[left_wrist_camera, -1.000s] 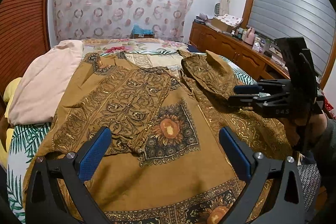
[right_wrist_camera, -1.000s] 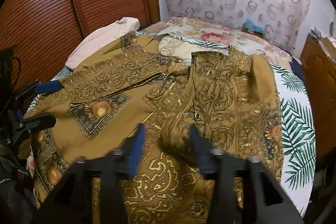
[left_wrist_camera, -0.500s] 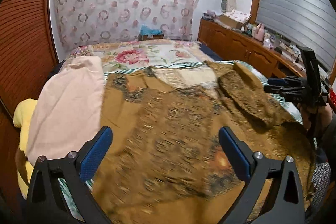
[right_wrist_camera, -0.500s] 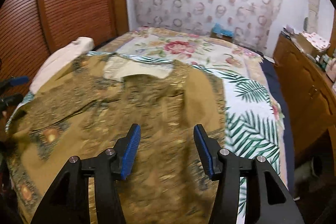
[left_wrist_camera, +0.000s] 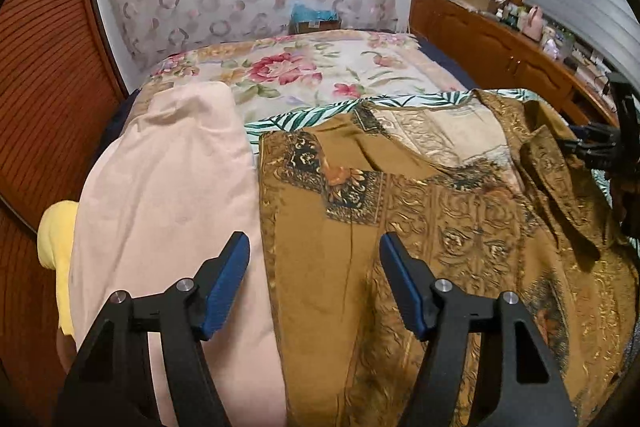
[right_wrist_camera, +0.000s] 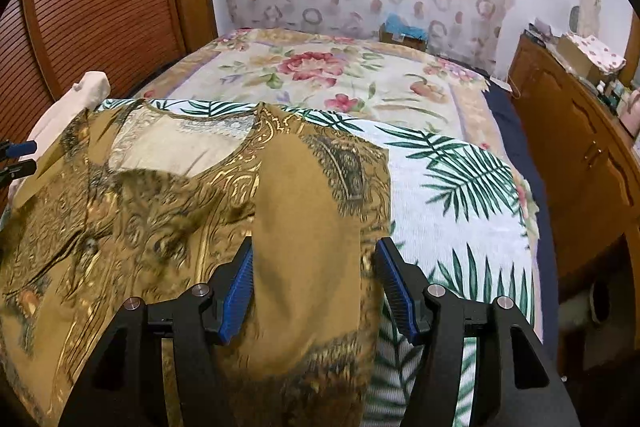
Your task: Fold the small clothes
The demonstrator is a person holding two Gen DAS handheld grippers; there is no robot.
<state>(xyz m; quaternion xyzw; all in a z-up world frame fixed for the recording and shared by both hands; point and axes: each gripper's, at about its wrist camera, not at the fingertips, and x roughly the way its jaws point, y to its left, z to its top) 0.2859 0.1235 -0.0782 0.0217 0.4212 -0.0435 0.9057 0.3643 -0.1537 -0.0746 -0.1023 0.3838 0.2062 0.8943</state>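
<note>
1. Left wrist view: the left gripper [left_wrist_camera: 314,281] hangs over the left edge of the brown patterned garment [left_wrist_camera: 420,235]. Its jaws are partly apart and closing. The garment's edge and a strip of the pink cloth [left_wrist_camera: 160,195] lie below the gap; the blue pads [left_wrist_camera: 226,285] press on nothing.
2. Left wrist view: the garment lies spread on the bed [left_wrist_camera: 304,75], touching the pink cloth along its left edge. A yellow item [left_wrist_camera: 56,243] shows at the pink cloth's far left.
3. Left wrist view: the right gripper [left_wrist_camera: 592,143] appears at the right border, at the garment's far edge. Its jaw state cannot be read there.
4. Right wrist view: the right gripper [right_wrist_camera: 316,283] has jaws partly apart and opening. A plain brown fold of the garment [right_wrist_camera: 304,227] lies between the pads [right_wrist_camera: 238,287]. The left pad sits at the fold's edge; whether it touches cannot be told. The right pad stands clear.
5. Right wrist view: the garment's right edge rests on the palm-leaf sheet [right_wrist_camera: 448,195]. The left gripper [right_wrist_camera: 16,159] shows at the left border.
</note>
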